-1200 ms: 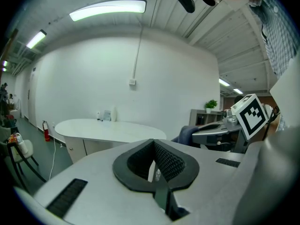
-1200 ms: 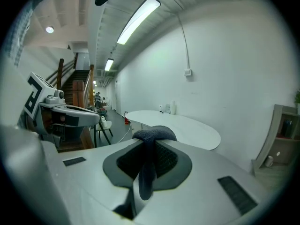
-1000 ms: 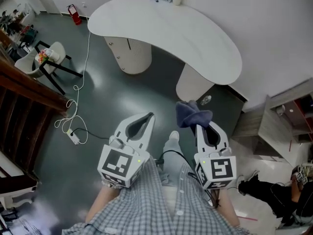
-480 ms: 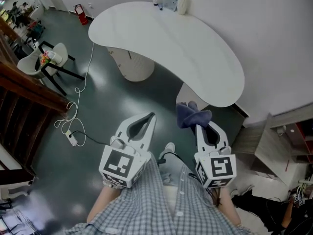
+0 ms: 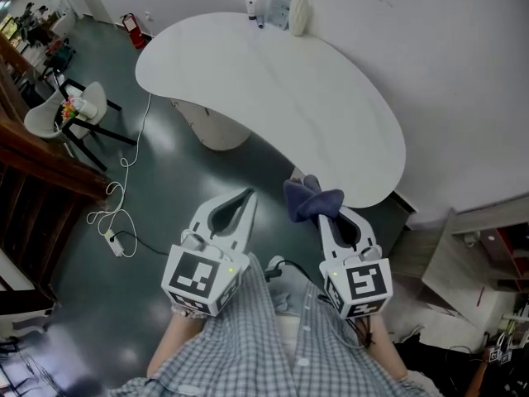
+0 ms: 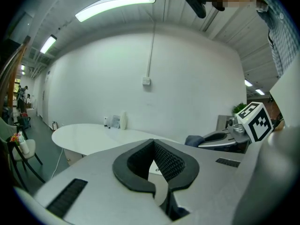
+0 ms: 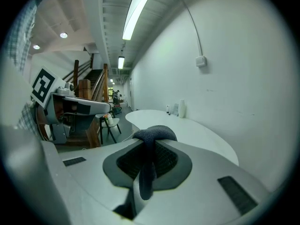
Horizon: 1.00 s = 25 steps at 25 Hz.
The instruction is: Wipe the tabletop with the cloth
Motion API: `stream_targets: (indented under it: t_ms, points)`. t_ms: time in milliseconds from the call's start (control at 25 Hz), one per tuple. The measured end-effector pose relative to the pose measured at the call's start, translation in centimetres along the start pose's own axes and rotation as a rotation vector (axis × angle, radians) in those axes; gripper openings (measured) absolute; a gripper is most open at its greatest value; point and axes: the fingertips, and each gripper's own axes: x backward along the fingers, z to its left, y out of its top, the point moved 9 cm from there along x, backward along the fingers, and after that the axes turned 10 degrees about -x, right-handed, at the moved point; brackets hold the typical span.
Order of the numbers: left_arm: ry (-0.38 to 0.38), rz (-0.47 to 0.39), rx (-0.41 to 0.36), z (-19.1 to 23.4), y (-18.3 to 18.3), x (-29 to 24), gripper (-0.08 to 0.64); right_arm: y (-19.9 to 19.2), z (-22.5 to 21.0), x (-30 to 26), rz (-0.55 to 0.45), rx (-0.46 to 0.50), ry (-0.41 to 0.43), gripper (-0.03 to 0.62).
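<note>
Approach step: right tool (image 5: 324,215) pinches cloth (image 5: 308,198); left tool (image 5: 247,197) pressed together, empty. Next: lower cloth onto tabletop (image 5: 273,89) at 12 o'clock.

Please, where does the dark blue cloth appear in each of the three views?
Head view: cloth, lower centre, at the right tool tip.
Left gripper view: cloth, right of centre.
Right gripper view: cloth, centre, clamped between the jaws.
Shared landmark: the white tabletop.
</note>
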Motion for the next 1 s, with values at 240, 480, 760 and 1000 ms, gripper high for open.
stream_targets:
  t_ms: [240, 480, 760, 1000]
  points:
    - [-0.014, 0.008, -0.03, -0.3, 0.7, -3.0, 0.006, -0.1, -1.9, -1.0, 0.028, 0.028, 0.029, 0.023]
    - [-0.014, 0.02, -0.044, 0.1, 1.1, -4.7, 0.006, -0.5, -2.8, -2.2, 0.048, 0.006, 0.058, 0.023]
    - [-0.022, 0.028, -0.049, 1.4, 1.0, -6.4, 0.006, -0.5, -3.0, -4.1, 0.058, -0.004, 0.098, 0.023]
    - [-0.073, 0.031, -0.058, 3.8, 1.1, -9.3, 0.006, -0.2, -3.5, -6.7, 0.103, -0.023, 0.089, 0.023]
